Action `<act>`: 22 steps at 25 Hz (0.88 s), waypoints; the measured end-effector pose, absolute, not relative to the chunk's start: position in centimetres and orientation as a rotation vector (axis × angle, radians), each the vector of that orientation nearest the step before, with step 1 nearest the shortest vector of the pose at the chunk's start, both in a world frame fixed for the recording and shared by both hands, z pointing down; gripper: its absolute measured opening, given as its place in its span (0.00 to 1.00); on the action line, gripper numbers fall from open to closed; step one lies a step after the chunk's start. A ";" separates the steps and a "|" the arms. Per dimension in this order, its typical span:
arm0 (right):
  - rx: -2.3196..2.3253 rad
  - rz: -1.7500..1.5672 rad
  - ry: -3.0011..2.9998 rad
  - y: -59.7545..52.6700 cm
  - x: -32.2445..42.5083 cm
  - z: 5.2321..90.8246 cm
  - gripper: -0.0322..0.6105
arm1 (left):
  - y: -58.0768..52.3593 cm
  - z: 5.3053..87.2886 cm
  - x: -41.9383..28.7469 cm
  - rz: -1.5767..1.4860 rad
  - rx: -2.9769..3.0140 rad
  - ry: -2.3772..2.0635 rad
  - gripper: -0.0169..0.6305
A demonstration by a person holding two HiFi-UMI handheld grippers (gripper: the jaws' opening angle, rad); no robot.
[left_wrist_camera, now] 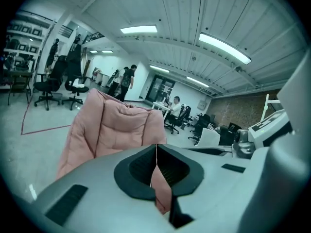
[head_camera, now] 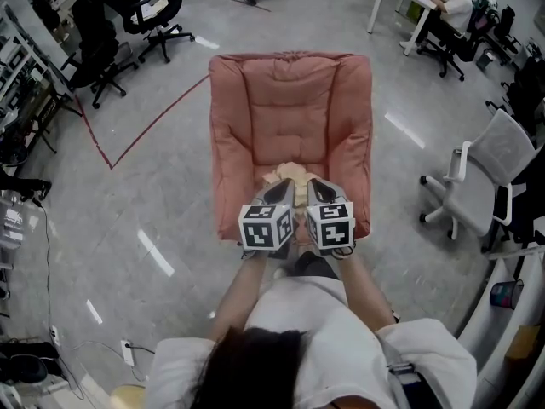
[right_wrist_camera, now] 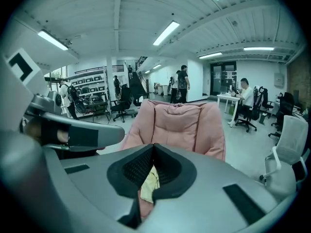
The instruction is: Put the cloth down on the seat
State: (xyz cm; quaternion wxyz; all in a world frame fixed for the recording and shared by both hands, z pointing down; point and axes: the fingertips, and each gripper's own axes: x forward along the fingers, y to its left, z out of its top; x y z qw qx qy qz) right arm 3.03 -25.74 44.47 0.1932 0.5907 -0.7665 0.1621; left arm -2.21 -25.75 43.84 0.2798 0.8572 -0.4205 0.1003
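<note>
Grey polished floor (head_camera: 170, 203) of an open office, with a red tape line (head_camera: 145, 126) running across it at the left. Pink padded armchair (head_camera: 289, 92) stands mid-floor, facing the person (head_camera: 315, 331), who stands at its front edge. A white office chair (head_camera: 490, 173) is well apart to the right and black office chairs (head_camera: 157, 20) are far off at upper left. Both tools are held side by side over the front of the seat (head_camera: 289, 143), each with its marker cube (head_camera: 266, 226) toward the person and its jaws pointing at the chair back, tilted downward. Left tool (head_camera: 283, 186): jaws pressed together at the tips in its own view, and only pink padding shows through the opening behind them. Right tool (head_camera: 317, 186): jaws likewise pressed together at the tips, with pale yellowish fabric showing through the opening behind them. No view shows clearly whether either tip catches an edge of fabric. The cloth (head_camera: 289, 171), small, pale and crumpled, lies on the seat near its front, right at the two tool tips and between them.
</note>
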 end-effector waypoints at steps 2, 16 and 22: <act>1.651 0.453 -2.145 -25.5 3.0 44.7 0.09 | -25.8 44.1 -2.5 0.265 2.291 -1.141 0.07; 1.616 0.484 -2.128 -26.0 5.0 46.3 0.09 | -27.0 45.5 -1.1 0.302 2.252 -1.148 0.07; 1.607 0.471 -2.130 -27.1 5.9 46.3 0.09 | -27.7 45.7 0.3 0.281 2.247 -1.127 0.07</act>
